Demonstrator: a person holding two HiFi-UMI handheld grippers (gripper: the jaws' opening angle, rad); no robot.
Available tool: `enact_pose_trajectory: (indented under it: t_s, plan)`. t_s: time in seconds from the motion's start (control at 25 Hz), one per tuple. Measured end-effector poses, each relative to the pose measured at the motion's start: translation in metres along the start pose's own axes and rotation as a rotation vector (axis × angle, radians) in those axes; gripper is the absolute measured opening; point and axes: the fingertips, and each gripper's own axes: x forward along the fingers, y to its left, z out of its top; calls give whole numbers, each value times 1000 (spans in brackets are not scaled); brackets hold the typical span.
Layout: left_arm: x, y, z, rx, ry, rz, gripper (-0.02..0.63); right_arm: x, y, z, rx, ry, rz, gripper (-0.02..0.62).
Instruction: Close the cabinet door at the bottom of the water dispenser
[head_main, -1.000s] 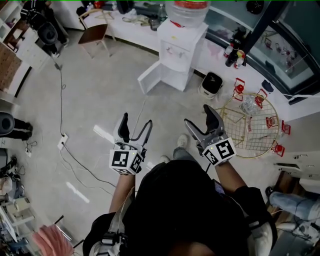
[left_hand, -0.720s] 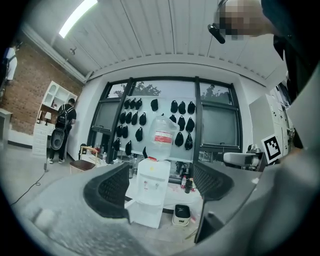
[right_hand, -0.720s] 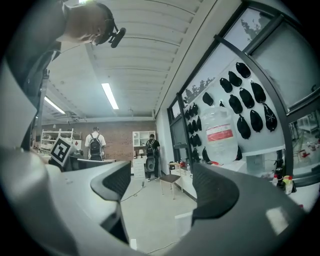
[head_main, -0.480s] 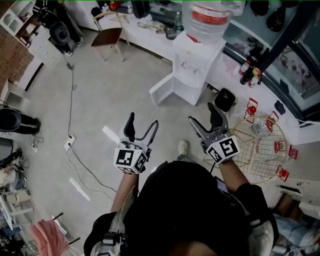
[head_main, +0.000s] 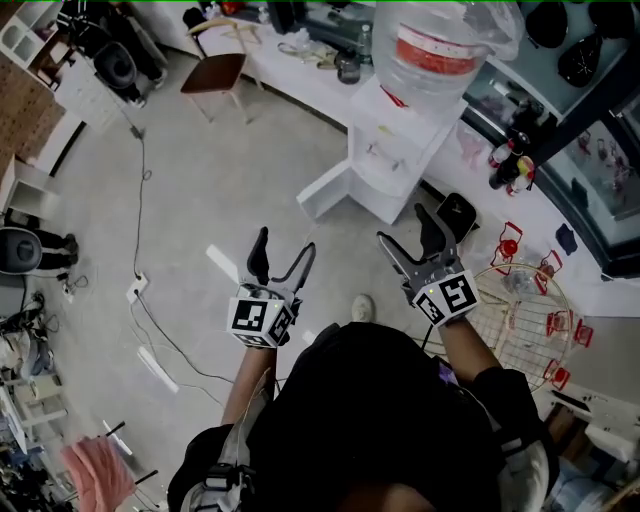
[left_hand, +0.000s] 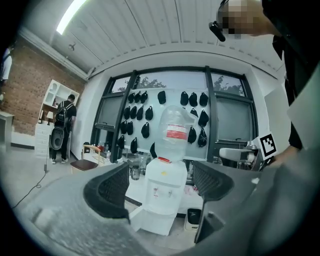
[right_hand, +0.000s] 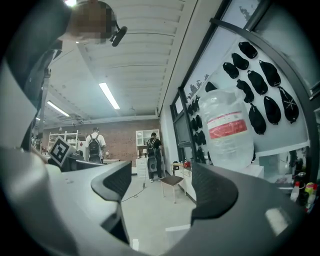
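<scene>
A white water dispenser (head_main: 400, 150) with a big clear bottle (head_main: 440, 45) on top stands against the far counter. Its bottom cabinet door (head_main: 322, 190) hangs open, swung out to the left. The left gripper view shows the water dispenser (left_hand: 162, 197) straight ahead between the jaws, with the open door (left_hand: 137, 216) at its lower left. My left gripper (head_main: 280, 255) is open and empty, well short of the door. My right gripper (head_main: 415, 240) is also open and empty, just short of the dispenser; its own view shows the bottle (right_hand: 227, 130) at the right.
A brown chair (head_main: 212, 72) stands far left by the counter. A small black-and-white bin (head_main: 458, 212) sits right of the dispenser, beside a round gold wire table (head_main: 520, 310). Cables (head_main: 135, 290) trail over the floor at left. Two people with backpacks (right_hand: 94, 145) stand far off.
The dispenser has drawn nearer and larger in the head view as the person walks toward it. Both grippers keep the same open pose in front of the body.
</scene>
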Motion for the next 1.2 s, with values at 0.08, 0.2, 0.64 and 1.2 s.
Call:
enact_pose_trajectory:
  t_s: [0.08, 0.2, 0.64, 1.2]
  plan:
    - [17, 7, -6, -1, 22, 13, 396, 10, -16, -5, 9, 15, 3, 371]
    - [42, 17, -18, -10, 55, 39, 396, 23, -38, -15, 19, 33, 7, 370]
    - [98, 44, -76, 3, 151, 41, 397, 66, -82, -70, 32, 128, 17, 364]
    - [180, 115, -178, -2, 332, -26, 400, 140, -120, -183, 57, 279, -54, 348]
